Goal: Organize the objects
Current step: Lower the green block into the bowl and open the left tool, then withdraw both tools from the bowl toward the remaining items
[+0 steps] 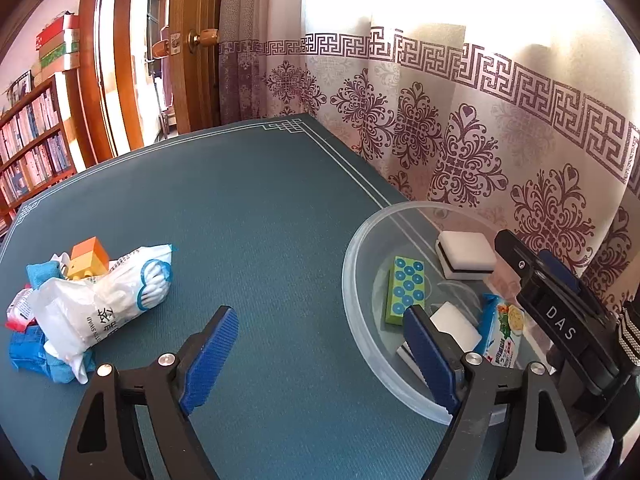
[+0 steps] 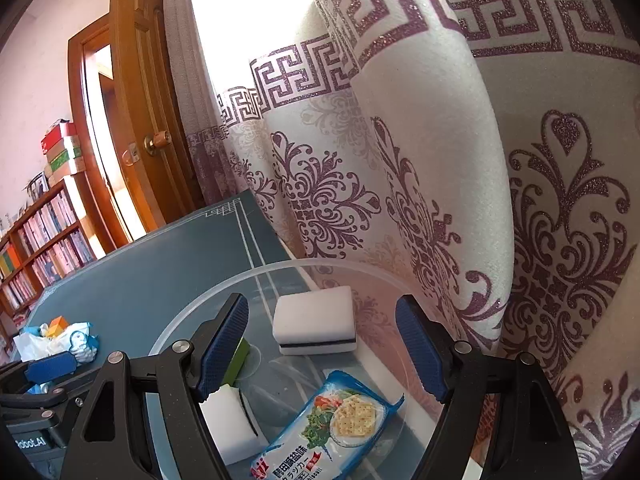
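Left wrist view, jaws: the left gripper (image 1: 320, 356) stands spread wide with nothing between its blue pads, over bare tabletop just beside the bowl.
Right wrist view, jaws: the right gripper (image 2: 324, 352) is also spread wide, empty, hovering above the bowl's inside.
Bowl: a clear plastic bowl (image 1: 352, 280) sits on the blue-green table (image 1: 260, 220) near the curtain side, to the right of the left gripper.
Bowl, near part: a blue cracker packet (image 2: 332, 420) lies flat on the bottom, under the right gripper; a white sponge (image 2: 232, 420) leans beside it at the left.
Bowl, middle: a green block with blue dots (image 1: 406, 288) lies next to that sponge.
Bowl, far part: a second white sponge with a dark band (image 2: 316, 324) rests near the far wall of the bowl.
Pile still on the table: at the left, well apart from the bowl, lie a bag of cotton swabs (image 1: 120, 292), an orange and yellow block (image 1: 90, 258) behind it, and blue packets (image 1: 28, 350) underneath.
Behind the table: a patterned curtain (image 1: 460, 140) hangs along the far edge.
Far left: a wooden door (image 1: 192, 40) stands open, with a bookshelf (image 1: 32, 144) beyond.
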